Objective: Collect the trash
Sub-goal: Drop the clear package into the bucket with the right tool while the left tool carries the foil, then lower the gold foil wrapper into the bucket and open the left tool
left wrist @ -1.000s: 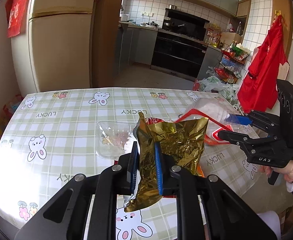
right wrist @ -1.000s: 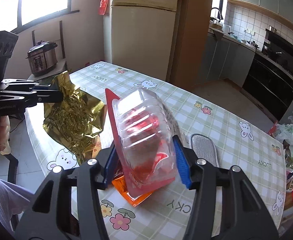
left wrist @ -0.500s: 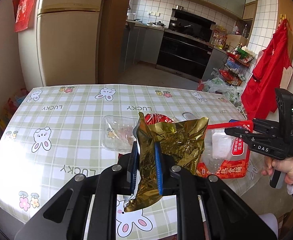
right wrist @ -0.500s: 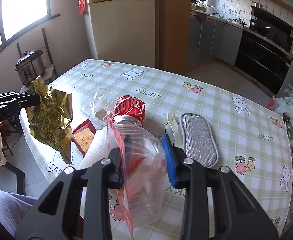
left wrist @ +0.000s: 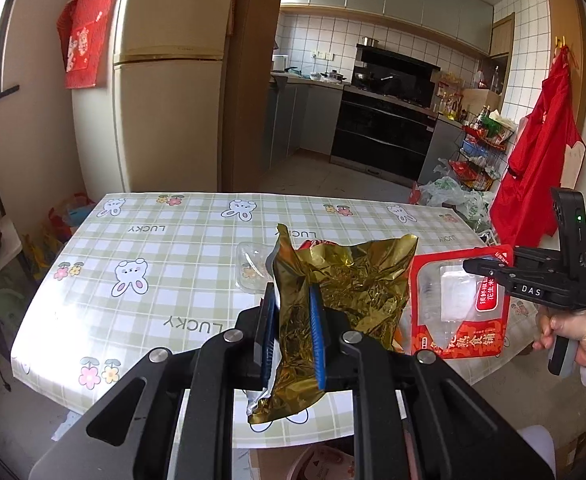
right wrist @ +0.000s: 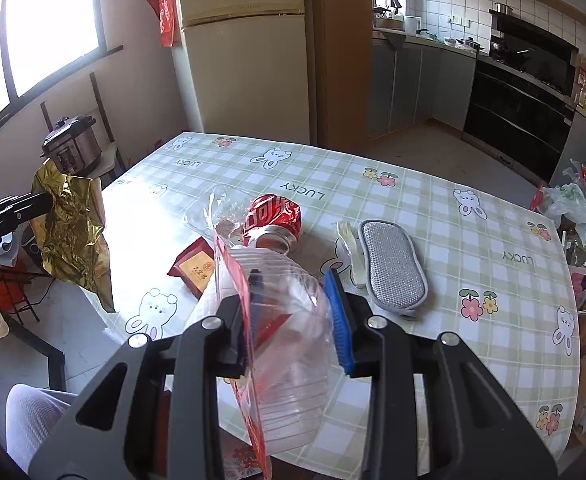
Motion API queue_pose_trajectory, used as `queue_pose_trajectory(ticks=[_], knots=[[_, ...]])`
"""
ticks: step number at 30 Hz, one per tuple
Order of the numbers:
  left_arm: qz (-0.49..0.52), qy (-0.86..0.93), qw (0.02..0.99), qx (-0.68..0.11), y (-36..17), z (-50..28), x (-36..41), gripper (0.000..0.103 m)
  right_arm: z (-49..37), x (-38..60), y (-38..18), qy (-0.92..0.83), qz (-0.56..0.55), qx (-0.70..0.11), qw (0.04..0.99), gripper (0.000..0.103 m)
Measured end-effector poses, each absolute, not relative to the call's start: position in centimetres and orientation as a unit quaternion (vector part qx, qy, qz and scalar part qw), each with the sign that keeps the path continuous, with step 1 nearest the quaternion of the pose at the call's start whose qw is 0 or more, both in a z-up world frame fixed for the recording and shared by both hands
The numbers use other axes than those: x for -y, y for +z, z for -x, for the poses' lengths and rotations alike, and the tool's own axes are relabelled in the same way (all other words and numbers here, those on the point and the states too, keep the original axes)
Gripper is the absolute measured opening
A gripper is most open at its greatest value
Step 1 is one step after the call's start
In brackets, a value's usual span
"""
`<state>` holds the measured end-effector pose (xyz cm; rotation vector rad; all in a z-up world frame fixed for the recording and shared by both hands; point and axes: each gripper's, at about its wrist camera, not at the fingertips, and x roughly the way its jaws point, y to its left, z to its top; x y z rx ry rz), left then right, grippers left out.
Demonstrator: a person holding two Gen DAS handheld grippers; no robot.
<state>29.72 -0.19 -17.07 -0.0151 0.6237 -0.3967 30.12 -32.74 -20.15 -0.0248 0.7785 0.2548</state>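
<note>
My left gripper (left wrist: 293, 292) is shut on a crumpled gold foil bag (left wrist: 357, 280), held up over the near edge of the table (left wrist: 165, 264). From the right wrist view the same foil bag (right wrist: 73, 224) hangs at the far left from the left gripper (right wrist: 33, 202). My right gripper (right wrist: 295, 276) is shut on a clear plastic tray package with red printed film (right wrist: 289, 344). That package (left wrist: 457, 304) hangs from the right gripper (left wrist: 481, 270) at the table's right corner. On the table lie a crushed red can (right wrist: 273, 216), a clear plastic container (right wrist: 221, 208) and a small red-and-gold packet (right wrist: 195, 266).
A grey scrubbing pad (right wrist: 393, 266) lies to the right of the can. A fridge (left wrist: 165, 112) stands behind the table, and a pressure cooker (right wrist: 71, 146) sits on a side stand. A red apron (left wrist: 541, 168) hangs at the right. A person's knee (right wrist: 33, 412) shows below the table edge.
Both grippers drew back and rose from the table with their loads. The right jaws narrowed on the package, which turned from facing the right wrist camera to edge-on.
</note>
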Motion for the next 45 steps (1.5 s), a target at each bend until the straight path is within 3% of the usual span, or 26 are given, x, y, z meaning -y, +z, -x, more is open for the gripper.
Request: queue_pose_trajectory(ticks=[11, 22, 25, 27, 34, 36, 38, 45], knots=[[0.035, -0.156, 0.942, -0.296, -16.9, -19.9, -3.3, 0.016, -23.0, 29.1, -20.7, 0.153, -0.002, -0.390, 0.908, 0.035], [0.062, -0.135, 0.940, -0.307, -17.7, -15.2, -6.6, 0.016, -19.3, 26.2, -24.5, 0.180, -0.038, -0.440, 0.879, 0.036], [0.061, -0.134, 0.940, -0.307, -17.7, -14.7, -6.9, 0.016, -18.8, 25.3, -25.0, 0.200, -0.051, -0.455, 0.866, 0.042], [0.062, -0.133, 0.941, -0.306, -17.6, -14.5, -7.0, 0.016, -18.4, 24.6, -25.3, 0.211, -0.051, -0.462, 0.860, 0.057], [0.060, -0.138, 0.941, -0.304, -17.6, -14.1, -6.8, 0.016, -17.6, 24.0, -24.6, 0.220, -0.042, -0.459, 0.860, 0.073], [0.056, -0.142, 0.940, -0.305, -17.8, -14.0, -6.6, 0.016, -17.6, 24.5, -23.9, 0.217, -0.047, -0.449, 0.865, 0.087], [0.053, -0.148, 0.938, -0.309, -18.0, -13.9, -6.3, 0.016, -17.4, 24.9, -23.0, 0.213, -0.048, -0.436, 0.873, 0.094], [0.034, -0.172, 0.932, -0.319, -18.4, -13.6, -4.8, 0.016, -16.8, 26.8, -19.7, 0.188, -0.055, -0.390, 0.900, 0.097]])
